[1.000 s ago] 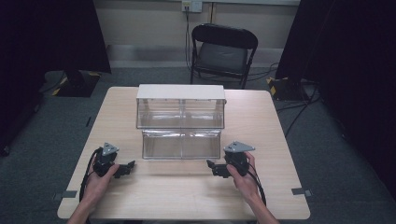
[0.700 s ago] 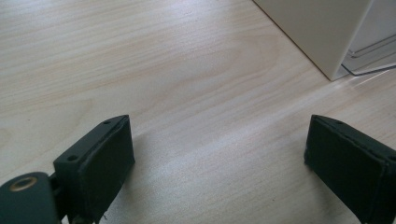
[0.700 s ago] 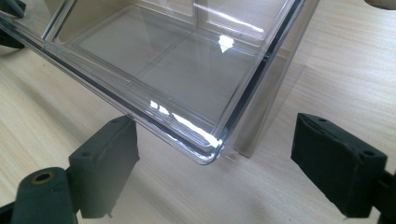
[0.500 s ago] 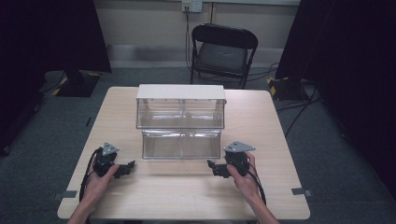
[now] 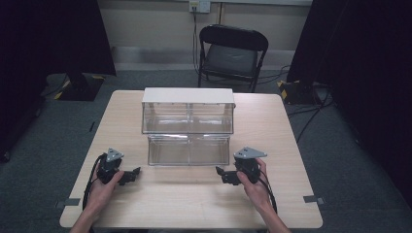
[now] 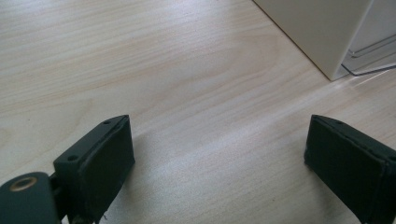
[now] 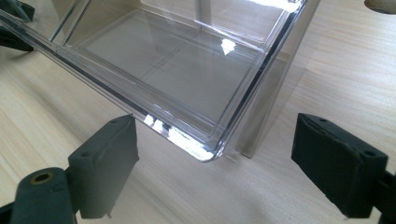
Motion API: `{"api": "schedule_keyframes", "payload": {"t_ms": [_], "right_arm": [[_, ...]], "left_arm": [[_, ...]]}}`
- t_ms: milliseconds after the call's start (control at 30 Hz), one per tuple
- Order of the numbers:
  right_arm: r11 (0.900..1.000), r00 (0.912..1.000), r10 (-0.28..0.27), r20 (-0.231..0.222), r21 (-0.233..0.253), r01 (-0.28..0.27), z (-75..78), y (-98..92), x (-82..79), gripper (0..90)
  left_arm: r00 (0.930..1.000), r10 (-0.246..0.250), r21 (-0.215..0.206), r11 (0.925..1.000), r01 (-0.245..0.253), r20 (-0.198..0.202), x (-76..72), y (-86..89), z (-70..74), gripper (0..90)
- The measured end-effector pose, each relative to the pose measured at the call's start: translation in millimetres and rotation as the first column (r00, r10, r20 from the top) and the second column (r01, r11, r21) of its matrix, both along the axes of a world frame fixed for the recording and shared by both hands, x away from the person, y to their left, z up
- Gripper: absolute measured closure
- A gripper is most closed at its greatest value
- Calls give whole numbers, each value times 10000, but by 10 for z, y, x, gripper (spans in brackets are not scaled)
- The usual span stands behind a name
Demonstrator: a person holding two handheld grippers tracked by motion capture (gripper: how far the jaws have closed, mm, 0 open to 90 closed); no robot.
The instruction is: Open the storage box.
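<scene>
A clear plastic two-tier drawer unit (image 5: 188,126) with a white top stands mid-table; its lower drawer (image 5: 188,150) sticks out toward me. My left gripper (image 5: 127,175) rests on the table left of the unit, held by a hand, jaws wide apart and empty. In the left gripper view that gripper (image 6: 219,154) looks over bare wood, with the unit's white corner (image 6: 322,32) at the upper right. My right gripper (image 5: 222,174) sits right of the drawer front, open and empty. The right gripper view has this gripper (image 7: 215,154) just short of the clear drawer's corner (image 7: 205,144).
The light wooden table (image 5: 194,199) has bare room in front of the unit and on both sides. A black folding chair (image 5: 231,53) stands beyond the far edge. Dark curtains flank the room, and cables lie on the floor at the right.
</scene>
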State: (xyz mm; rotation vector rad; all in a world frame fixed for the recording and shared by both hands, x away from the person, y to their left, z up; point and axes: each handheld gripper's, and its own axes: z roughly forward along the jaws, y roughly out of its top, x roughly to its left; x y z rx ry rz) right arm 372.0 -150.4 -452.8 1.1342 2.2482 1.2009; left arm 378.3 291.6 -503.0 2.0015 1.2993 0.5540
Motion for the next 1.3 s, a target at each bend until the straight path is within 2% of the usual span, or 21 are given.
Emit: {"api": "schedule_keyframes", "payload": {"t_ms": [200,433,700,1300], "right_arm": [[9999,10000,59,31,149,-59,18,-9,-13,139],[9997,9999,86,90,241,-88,34,-13,-24,138],[9993,9993,-150,354,354,138,91,-11,-38,138],[9982,9994,-145,321,585,126,117,-24,-35,138]], "left_arm": [[10000,-29,89,10000,29,7,1,4,3,77],[10000,7,5,10000,-7,4,0,0,0,77],[10000,7,9,10000,-7,4,0,0,0,77],[10000,4,25,10000,-4,10,0,0,0,77]]}}
